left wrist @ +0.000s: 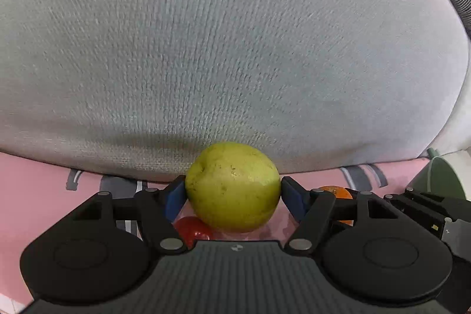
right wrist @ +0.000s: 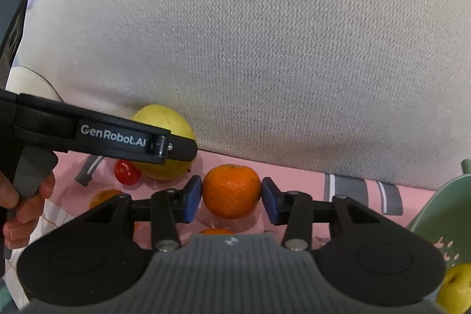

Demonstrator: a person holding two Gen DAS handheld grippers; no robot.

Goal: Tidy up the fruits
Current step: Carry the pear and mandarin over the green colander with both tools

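Note:
A yellow-green pear sits between the blue pads of my left gripper, which is shut on it, both pads pressing its sides. The right wrist view shows the same pear behind one left finger. My right gripper is shut on an orange mandarin, held just above the pink cloth. A red cherry tomato lies under the pear and shows again beside it. Two more mandarins lie on the cloth, partly hidden.
A large grey cushion rises right behind the fruit and fills the background. A green basket at the right holds a yellow fruit. A person's hand grips the left tool's handle.

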